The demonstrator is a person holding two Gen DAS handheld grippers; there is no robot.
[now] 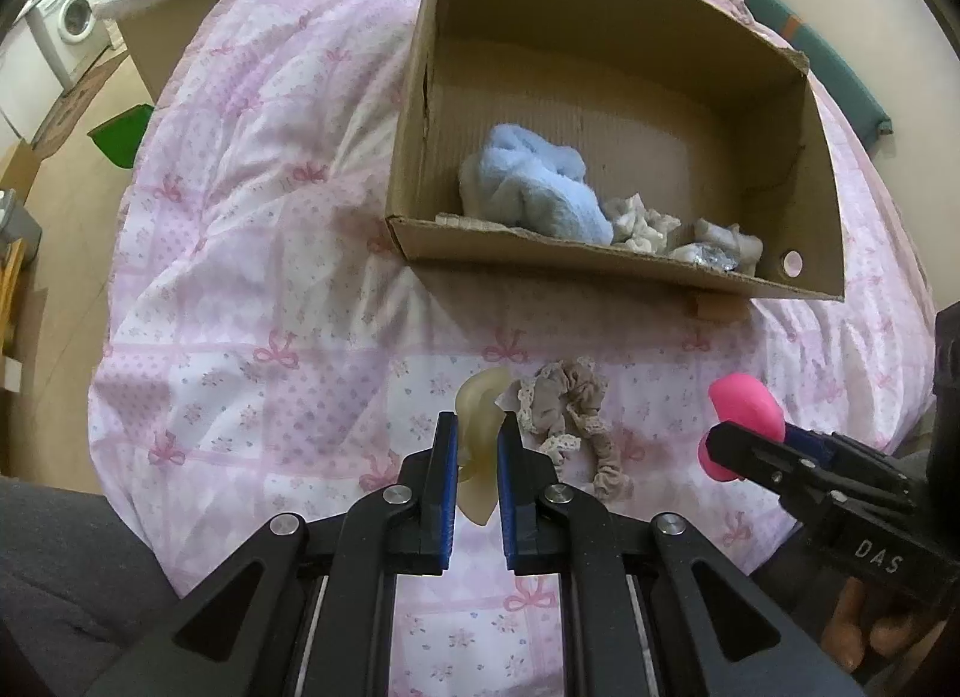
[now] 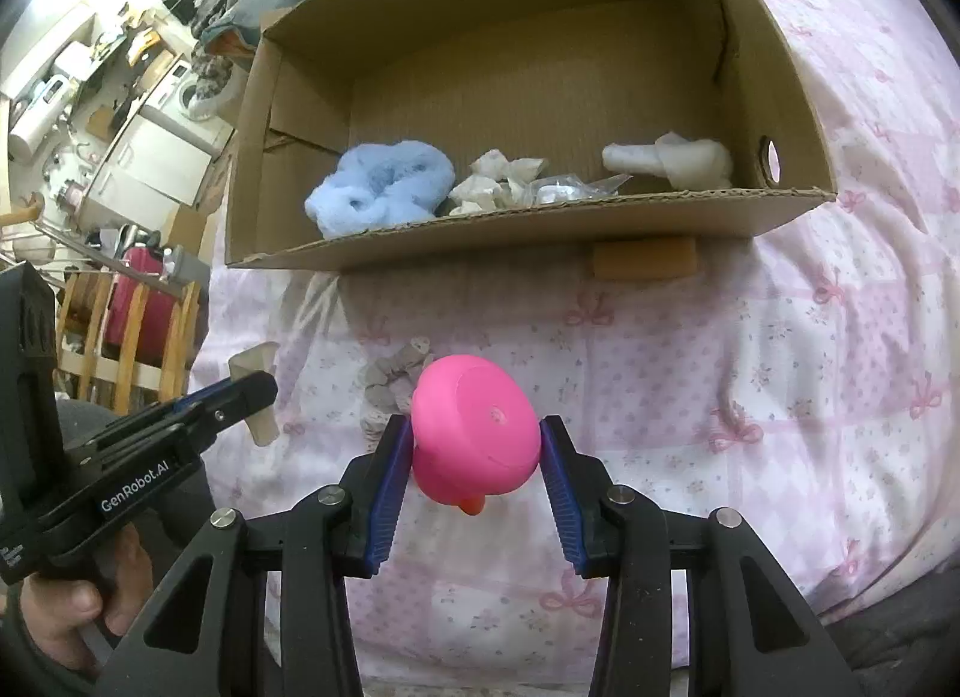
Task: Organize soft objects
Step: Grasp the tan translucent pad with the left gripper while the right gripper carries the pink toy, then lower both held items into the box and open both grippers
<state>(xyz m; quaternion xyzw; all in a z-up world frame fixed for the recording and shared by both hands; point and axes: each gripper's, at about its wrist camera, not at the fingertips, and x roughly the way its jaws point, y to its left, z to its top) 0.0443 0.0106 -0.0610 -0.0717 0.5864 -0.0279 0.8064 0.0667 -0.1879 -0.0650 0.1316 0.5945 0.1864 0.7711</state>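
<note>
Pink rubber duck sat clamped between the right gripper pads, near the cardboard box. Beside it, the left gripper pinched a translucent yellowish soft piece. A beige scrunchie lay on the quilt before the box, which held 1 blue fluffy cloth.

A bed is covered by a pink quilt printed with bows and small flowers. An open cardboard box is set directly on it, an orange-brown block is seen just under the box's near edge, and a beige lace-trimmed scrunchie lies nearer
</note>
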